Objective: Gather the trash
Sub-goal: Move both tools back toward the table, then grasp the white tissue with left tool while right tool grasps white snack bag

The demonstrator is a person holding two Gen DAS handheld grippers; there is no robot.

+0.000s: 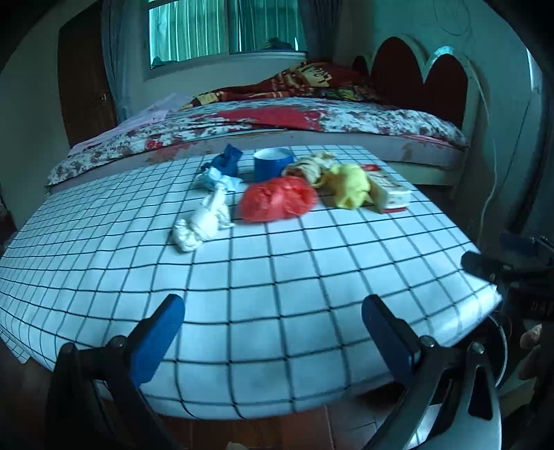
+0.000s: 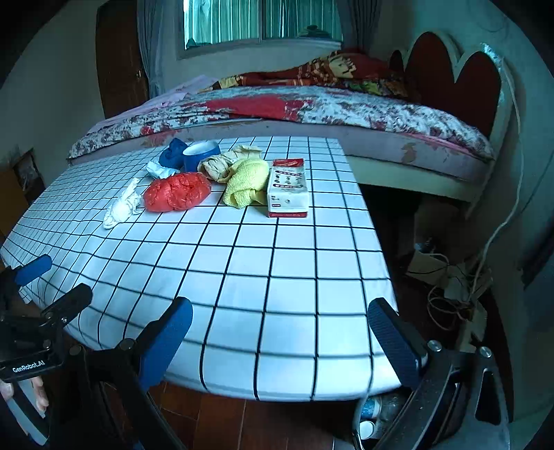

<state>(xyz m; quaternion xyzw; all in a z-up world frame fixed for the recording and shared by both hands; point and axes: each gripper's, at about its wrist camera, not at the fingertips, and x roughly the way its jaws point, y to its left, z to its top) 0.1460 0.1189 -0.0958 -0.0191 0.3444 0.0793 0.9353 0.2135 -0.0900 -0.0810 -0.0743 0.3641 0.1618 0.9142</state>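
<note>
left gripper (image 1: pixel 273 316): fingers spread, empty
right gripper (image 2: pixel 280 323): fingers spread, empty
trash: red bag (image 2: pixel 176 191), yellow cloth (image 2: pixel 247 183) on checked table (image 2: pixel 277 277)

Beyond the far edge of your table (image 2: pixel 277 277), with its white cloth gridded in black, you see a bed (image 2: pixel 346 110) under a red-and-white floral cover, a patterned blanket (image 2: pixel 329 72) heaped near its red scalloped headboard (image 2: pixel 460 83). A curtained window (image 2: pixel 256 20) sits above it and a dark wooden door (image 2: pixel 117 59) stands left. Off the table's right edge, you see tangled cords (image 2: pixel 450 297) on the floor.
</note>
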